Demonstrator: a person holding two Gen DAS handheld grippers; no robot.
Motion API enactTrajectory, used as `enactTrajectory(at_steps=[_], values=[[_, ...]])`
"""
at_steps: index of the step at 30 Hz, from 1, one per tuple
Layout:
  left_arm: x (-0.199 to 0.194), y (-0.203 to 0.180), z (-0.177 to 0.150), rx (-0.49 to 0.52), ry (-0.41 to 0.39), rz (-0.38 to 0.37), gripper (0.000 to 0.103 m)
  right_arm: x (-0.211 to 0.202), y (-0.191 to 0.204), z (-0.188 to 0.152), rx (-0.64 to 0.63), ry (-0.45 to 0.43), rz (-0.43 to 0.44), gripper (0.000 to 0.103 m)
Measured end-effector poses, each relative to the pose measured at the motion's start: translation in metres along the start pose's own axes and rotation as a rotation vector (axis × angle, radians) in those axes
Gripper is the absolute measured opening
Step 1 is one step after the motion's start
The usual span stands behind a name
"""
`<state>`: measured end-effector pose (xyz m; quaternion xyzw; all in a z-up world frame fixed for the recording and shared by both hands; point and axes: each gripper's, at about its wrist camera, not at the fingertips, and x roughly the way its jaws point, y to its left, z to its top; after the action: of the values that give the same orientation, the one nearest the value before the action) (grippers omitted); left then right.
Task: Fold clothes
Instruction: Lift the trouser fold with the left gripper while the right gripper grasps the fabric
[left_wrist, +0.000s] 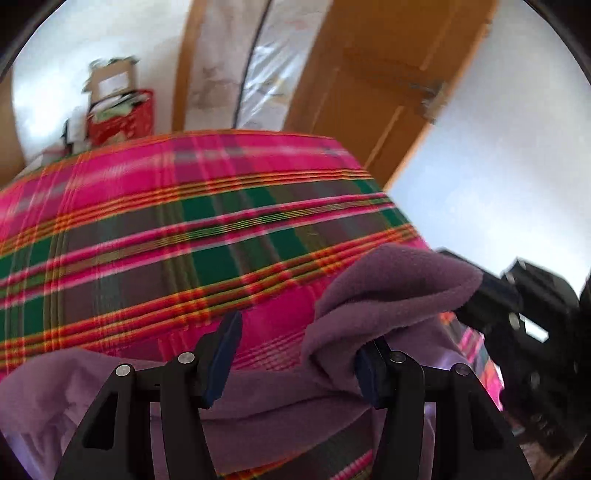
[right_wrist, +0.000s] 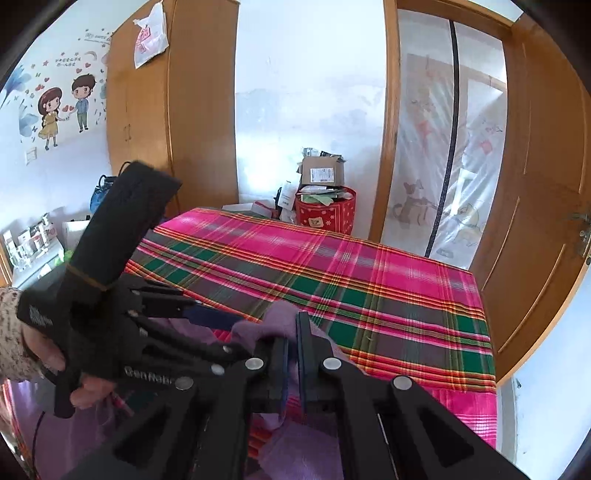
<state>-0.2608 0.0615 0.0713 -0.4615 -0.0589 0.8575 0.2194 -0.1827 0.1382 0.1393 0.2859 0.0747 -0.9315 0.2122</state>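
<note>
Lying on the near part of a plaid bedspread (right_wrist: 369, 280), a purple fleece garment (left_wrist: 388, 291) has one fold pinched between the closed pads of the right gripper (right_wrist: 292, 354). The left gripper (left_wrist: 295, 354) stands wide, the fleece draped over one finger, not clamped. Beyond the bed stand a red box (right_wrist: 325, 214) and a wooden door (right_wrist: 546, 206).

Bed (right_wrist: 388, 280) is carrying the work; a plaid cover (left_wrist: 155, 236) in pink, green and grey with orange-yellow stripes is lying stretched flat across it. A purple fleece garment (left_wrist: 388, 291) is lying on the near part of the cover, bunched and partly lifted. Far half of the cover is lying bare.
</note>
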Motion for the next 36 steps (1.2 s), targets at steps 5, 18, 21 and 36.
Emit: enactTrajectory(at_steps=[5, 18, 21, 36], values=[[0.018, 0.02, -0.003, -0.077, 0.048, 0.038, 0.059, 0.017, -0.005, -0.013, 0.034, 0.075, 0.003, 0.01], [-0.009, 0.037, -0.021, -0.215, 0.076, -0.05, 0.058, -0.009, -0.073, -0.069, 0.283, 0.213, -0.023, 0.046], [-0.016, 0.037, -0.028, -0.227, 0.068, -0.063, 0.058, -0.018, -0.083, -0.085, 0.329, 0.223, -0.038, 0.048], [-0.035, 0.026, -0.069, -0.215, 0.107, -0.051, 0.058, 0.001, -0.087, -0.109, 0.416, 0.273, 0.032, 0.053]])
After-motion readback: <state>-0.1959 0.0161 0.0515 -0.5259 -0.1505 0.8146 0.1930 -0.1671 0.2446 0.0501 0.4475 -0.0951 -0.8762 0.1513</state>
